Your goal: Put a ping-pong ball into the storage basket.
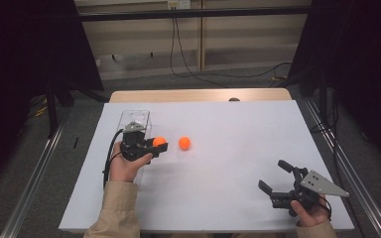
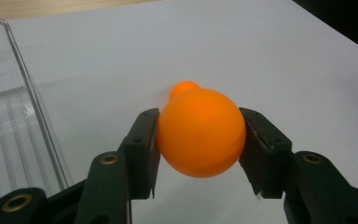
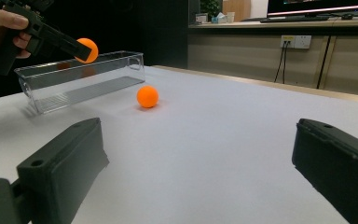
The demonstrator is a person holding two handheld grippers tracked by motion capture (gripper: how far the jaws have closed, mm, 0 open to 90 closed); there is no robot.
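Note:
My left gripper [image 1: 158, 145] is shut on an orange ball [image 1: 159, 141], held just above the white sheet beside the clear plastic bin [image 1: 135, 119]. In the left gripper view the held orange ball [image 2: 200, 133] sits squeezed between both jaws, with the clear plastic bin [image 2: 9, 130] to its left. A second orange ball [image 1: 184, 143] rests on the sheet a little to the right; this second orange ball [image 2: 184, 87] peeks out behind the held one. My right gripper [image 1: 274, 177] stands open near the front right, nothing between its jaws. From there the second orange ball [image 3: 148, 96] lies ahead and the held orange ball [image 3: 87, 50] hangs by the clear plastic bin [image 3: 74, 84].
A white sheet [image 1: 228, 168] covers the wooden table [image 1: 198, 95]. Dark curtains flank both sides, and cables [image 1: 188, 64] run along the floor beyond the far edge. Metal rails [image 1: 34, 168] run along the table's sides.

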